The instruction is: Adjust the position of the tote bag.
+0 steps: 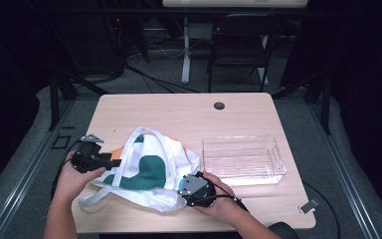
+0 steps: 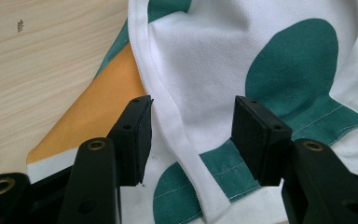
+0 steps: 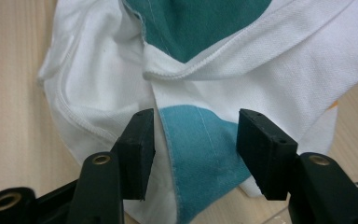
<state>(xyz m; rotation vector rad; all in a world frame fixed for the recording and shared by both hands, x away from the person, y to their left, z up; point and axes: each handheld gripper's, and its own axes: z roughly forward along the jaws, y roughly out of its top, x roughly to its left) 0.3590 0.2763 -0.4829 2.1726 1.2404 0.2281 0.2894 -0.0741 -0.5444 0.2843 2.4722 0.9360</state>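
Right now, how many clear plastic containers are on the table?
1. The clear plastic bin stands on the right part of the wooden table, beside the white, green and orange tote bag. The crumpled bag could hide something small.

dark room; black chair (image 1: pixel 241 42), grey floor (image 1: pixel 169 74)

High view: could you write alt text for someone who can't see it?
A person's two hand-held grippers, left and right, fingers open, flank a white cloth bag with green patches on a wooden table. A clear plastic bin sits beside it.
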